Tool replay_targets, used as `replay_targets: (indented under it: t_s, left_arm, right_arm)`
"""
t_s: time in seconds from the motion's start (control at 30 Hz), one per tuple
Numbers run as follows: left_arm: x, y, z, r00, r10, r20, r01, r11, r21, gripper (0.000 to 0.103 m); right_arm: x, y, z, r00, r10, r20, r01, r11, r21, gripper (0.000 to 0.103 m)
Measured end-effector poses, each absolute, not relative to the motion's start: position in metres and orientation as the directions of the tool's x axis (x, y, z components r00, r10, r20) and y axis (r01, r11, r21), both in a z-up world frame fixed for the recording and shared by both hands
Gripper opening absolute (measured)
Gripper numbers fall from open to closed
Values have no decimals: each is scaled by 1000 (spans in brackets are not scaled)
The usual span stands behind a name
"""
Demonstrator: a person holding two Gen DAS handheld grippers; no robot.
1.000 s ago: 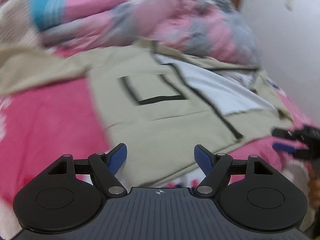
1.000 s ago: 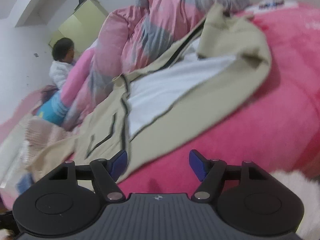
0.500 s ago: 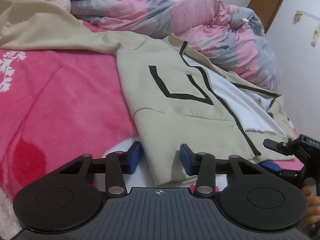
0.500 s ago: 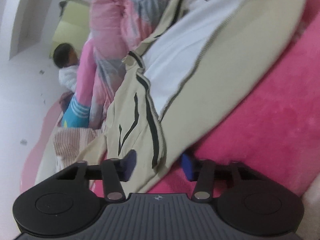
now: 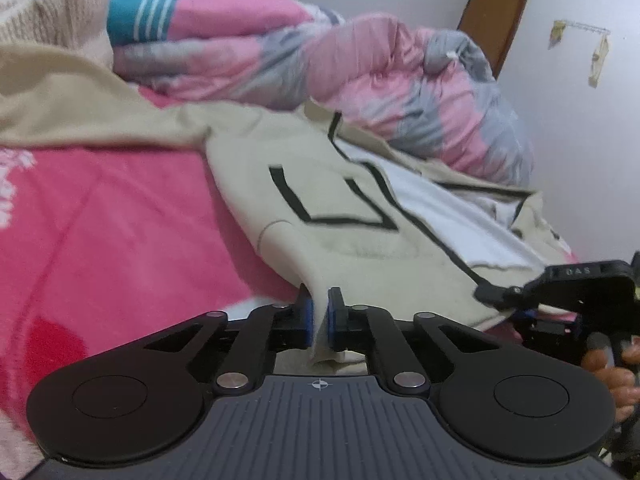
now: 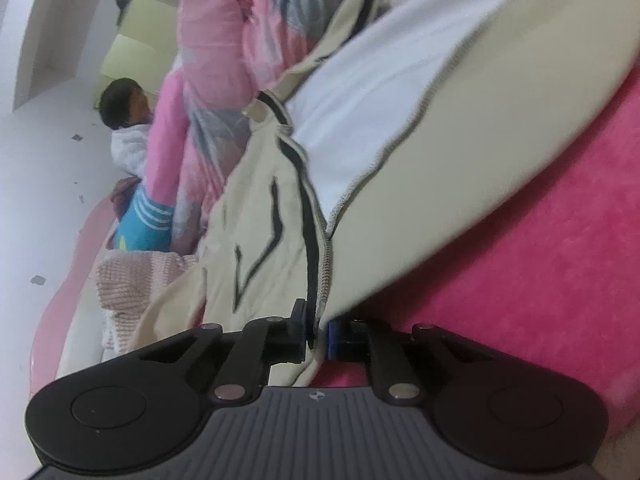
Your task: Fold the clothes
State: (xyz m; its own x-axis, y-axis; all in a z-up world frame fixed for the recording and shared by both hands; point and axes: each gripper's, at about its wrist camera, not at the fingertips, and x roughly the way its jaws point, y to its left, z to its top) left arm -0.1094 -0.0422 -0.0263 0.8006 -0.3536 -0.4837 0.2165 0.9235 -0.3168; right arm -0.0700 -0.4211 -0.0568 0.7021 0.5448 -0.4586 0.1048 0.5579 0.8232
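Lying open on the pink bed (image 5: pixel 112 240), the beige jacket (image 5: pixel 344 232) looked soft and limp. Left tool (image 5: pixel 319 322) was clenched on its hem; right tool (image 6: pixel 318 330) was closing on the zipper-edge hem. Corners suited gripping best.

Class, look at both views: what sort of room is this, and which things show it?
Most likely a bedroom: a pink bedspread covers the surface, a bunched pink-and-grey quilt lies behind the beige jacket, and a brown door stands in the white wall.

I'm seeing a matt beige cloth jacket (image 5: pixel 352 232) with smooth white lining, lying on a fuzzy pink blanket (image 5: pixel 120 232); I'm noting the puffy quilt (image 5: pixel 400 76) looking slightly glossy.
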Motion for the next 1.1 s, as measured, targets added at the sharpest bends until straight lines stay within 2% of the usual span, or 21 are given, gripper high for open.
replay_targets:
  t_s: [0.2, 0.37, 0.6, 0.7, 0.77, 0.8, 0.87, 0.9, 1.1]
  left_arm:
    - [-123, -39, -13, 795, -365, -484, 244, 924, -296, 3]
    - [-119, -38, -28, 768, -359, -531, 228, 927, -297, 3]
    - [-116, -37, -39, 747, -360, -558, 236, 929, -284, 4]
    - [-119, -33, -43, 738, -367, -566, 245, 928, -281, 8]
    - [-121, -28, -41, 737, -370, -566, 249, 927, -281, 20]
    - [-123, -23, -41, 736, -369, -567, 250, 927, -279, 22]
    - [-128, -13, -37, 752, -351, -559, 227, 933, -280, 36]
    - [-130, -7, -34, 760, -340, -554, 214, 936, -281, 38]
    - [-134, 8, -16, 838, -258, -482, 160, 959, -235, 41]
  right_arm:
    - [-91, -420, -38, 709, 557, -433, 57, 566, 822, 9]
    - [-90, -421, -58, 682, 562, -468, 112, 552, 826, 9]
    - [-92, -420, -58, 679, 540, -497, 89, 612, 786, 11]
    - [-98, -424, -56, 690, 527, -496, 75, 630, 773, 18]
    - [-104, -431, -53, 709, 505, -493, 79, 637, 766, 23]
    - [-108, -437, -52, 719, 491, -492, 87, 639, 764, 24]
    - [-116, -452, -50, 741, 450, -498, 117, 644, 756, 25]
    - [-119, -459, -49, 753, 427, -501, 134, 646, 752, 25]
    - [-144, -478, -27, 827, 256, -501, 163, 743, 649, 26]
